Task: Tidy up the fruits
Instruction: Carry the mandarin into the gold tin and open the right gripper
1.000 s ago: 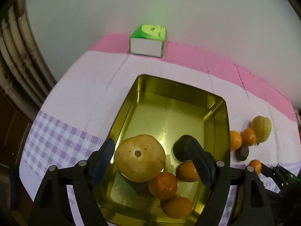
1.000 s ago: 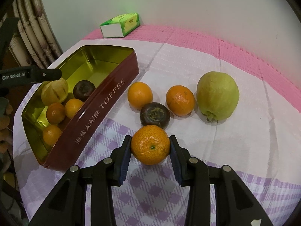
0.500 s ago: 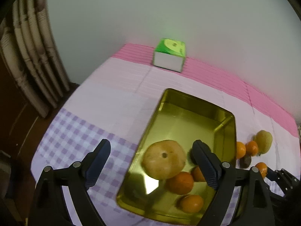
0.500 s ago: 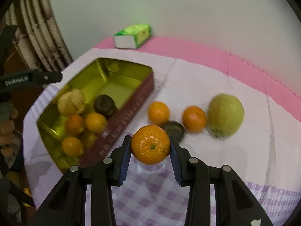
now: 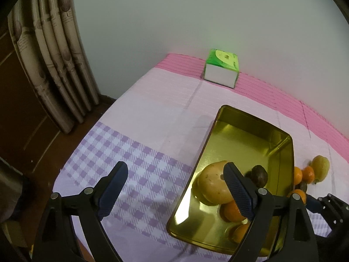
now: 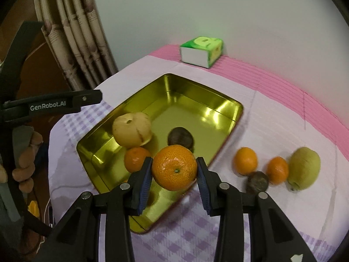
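My right gripper (image 6: 174, 173) is shut on a tangerine (image 6: 174, 167) and holds it above the near end of the gold tin (image 6: 196, 100). In the tin lie a pale yellow pear (image 6: 132, 131), a dark passion fruit (image 6: 180, 138) and tangerines (image 6: 136, 159). On the cloth to the right lie two tangerines (image 6: 245, 160), a passion fruit (image 6: 257, 182) and a green guava (image 6: 304, 170). My left gripper (image 5: 176, 188) is open and empty, above the tin's left rim (image 5: 204, 152); its right finger hides part of the pear (image 5: 214, 184).
A green tissue box (image 6: 201, 51) stands at the table's back by the wall. Curtains (image 5: 54, 54) hang at the left, past the table's edge. The left gripper's arm (image 6: 54, 104) shows at the left in the right wrist view.
My right gripper has lifted the tangerine and carried it left, over the tin. My left gripper has pulled back and to the left, away from the fruit in the tin.
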A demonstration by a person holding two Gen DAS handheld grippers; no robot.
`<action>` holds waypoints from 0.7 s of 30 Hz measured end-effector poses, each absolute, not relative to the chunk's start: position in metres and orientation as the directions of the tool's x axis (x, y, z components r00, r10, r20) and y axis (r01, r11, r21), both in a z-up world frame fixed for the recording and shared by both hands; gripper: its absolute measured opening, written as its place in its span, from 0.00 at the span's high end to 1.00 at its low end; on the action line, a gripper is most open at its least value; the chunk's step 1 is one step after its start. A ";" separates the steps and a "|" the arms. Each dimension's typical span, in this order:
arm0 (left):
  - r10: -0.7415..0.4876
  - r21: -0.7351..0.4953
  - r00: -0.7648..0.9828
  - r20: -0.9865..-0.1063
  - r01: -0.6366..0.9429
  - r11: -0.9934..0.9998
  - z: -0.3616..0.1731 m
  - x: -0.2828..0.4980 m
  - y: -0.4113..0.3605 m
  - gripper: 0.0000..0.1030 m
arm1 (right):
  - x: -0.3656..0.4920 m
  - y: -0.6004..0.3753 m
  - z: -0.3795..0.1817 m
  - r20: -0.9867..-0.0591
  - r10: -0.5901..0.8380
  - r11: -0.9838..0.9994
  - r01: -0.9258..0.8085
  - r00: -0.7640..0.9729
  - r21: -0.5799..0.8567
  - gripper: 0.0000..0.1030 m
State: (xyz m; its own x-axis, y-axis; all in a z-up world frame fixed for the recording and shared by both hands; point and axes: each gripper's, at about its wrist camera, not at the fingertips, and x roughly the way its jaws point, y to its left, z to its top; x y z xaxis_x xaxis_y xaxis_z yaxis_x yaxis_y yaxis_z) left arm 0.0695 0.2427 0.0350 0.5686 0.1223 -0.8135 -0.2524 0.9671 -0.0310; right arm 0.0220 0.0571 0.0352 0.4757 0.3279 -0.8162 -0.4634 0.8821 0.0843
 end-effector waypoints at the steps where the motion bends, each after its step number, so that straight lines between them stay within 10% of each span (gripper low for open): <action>1: 0.123 -0.031 0.569 -0.813 -0.254 0.967 0.035 0.069 0.243 0.13 | 0.023 0.061 0.033 -0.820 0.327 0.880 -0.469 0.470 0.082 0.64; 21: 0.129 -0.010 0.563 -0.816 -0.237 0.971 0.030 0.071 0.236 0.12 | 0.024 0.075 0.008 -0.855 0.286 0.874 -0.483 0.433 0.048 0.64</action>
